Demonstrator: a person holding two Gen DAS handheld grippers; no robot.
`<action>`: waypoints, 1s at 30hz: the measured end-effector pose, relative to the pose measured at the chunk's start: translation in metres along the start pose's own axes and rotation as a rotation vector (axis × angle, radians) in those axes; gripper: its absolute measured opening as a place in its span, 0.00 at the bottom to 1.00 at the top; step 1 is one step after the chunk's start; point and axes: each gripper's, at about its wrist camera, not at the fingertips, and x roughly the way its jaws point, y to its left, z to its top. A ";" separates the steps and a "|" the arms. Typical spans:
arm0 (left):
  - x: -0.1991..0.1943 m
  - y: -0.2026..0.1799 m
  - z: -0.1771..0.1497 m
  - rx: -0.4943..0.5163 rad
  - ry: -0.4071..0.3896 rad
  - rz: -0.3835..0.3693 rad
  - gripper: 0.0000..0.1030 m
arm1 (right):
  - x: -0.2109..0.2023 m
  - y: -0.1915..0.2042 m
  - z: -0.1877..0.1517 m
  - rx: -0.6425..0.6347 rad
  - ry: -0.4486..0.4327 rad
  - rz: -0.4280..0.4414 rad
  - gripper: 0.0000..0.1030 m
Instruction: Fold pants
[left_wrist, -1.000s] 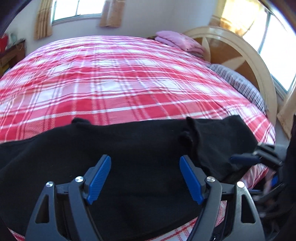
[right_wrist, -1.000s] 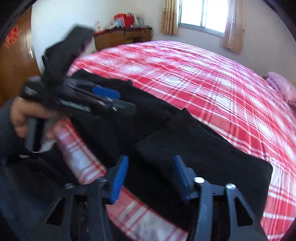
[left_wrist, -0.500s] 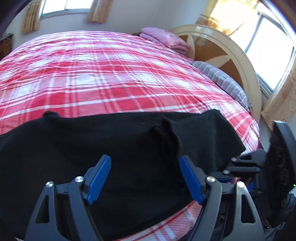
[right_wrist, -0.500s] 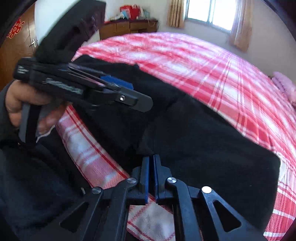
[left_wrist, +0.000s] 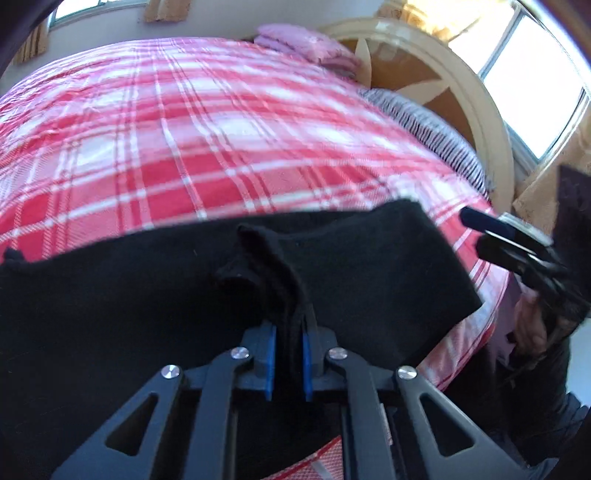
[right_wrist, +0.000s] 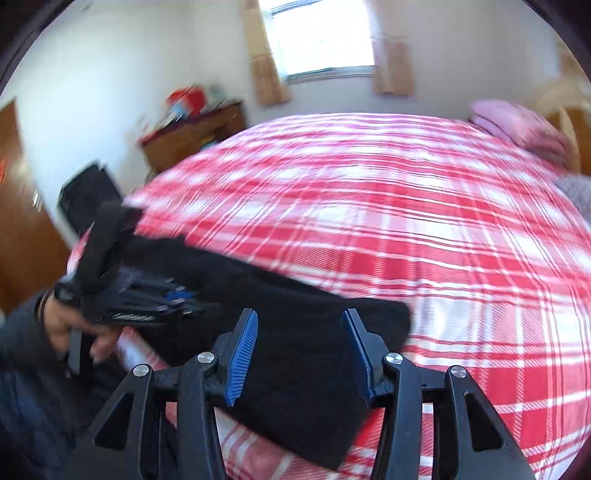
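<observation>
Black pants (left_wrist: 351, 266) lie across the near edge of the bed with the red plaid cover (left_wrist: 192, 140). My left gripper (left_wrist: 289, 332) is shut on a raised fold of the pants. My right gripper (right_wrist: 301, 347) is open above the end of the pants (right_wrist: 303, 362), which hangs toward the bed's edge. The right gripper also shows at the right of the left wrist view (left_wrist: 517, 247), and the left gripper shows at the left of the right wrist view (right_wrist: 147, 299).
A pink folded cloth (left_wrist: 306, 46) lies at the head of the bed by the cream headboard (left_wrist: 472, 103). A striped pillow (left_wrist: 432, 133) lies at the right side. A wooden dresser (right_wrist: 192, 136) stands by the far wall.
My left gripper has closed on a fold of the pants. My right gripper, shut half a second ago, has opened and turned toward the bed.
</observation>
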 end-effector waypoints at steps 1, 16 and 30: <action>-0.005 0.001 0.001 0.002 -0.006 0.003 0.11 | -0.002 -0.005 0.000 0.020 -0.006 -0.004 0.49; -0.020 0.053 -0.016 -0.086 0.014 0.084 0.12 | 0.042 0.036 -0.029 -0.114 0.208 0.093 0.55; -0.060 0.077 -0.023 -0.057 -0.069 0.226 0.58 | 0.056 0.052 -0.009 -0.086 0.145 0.021 0.59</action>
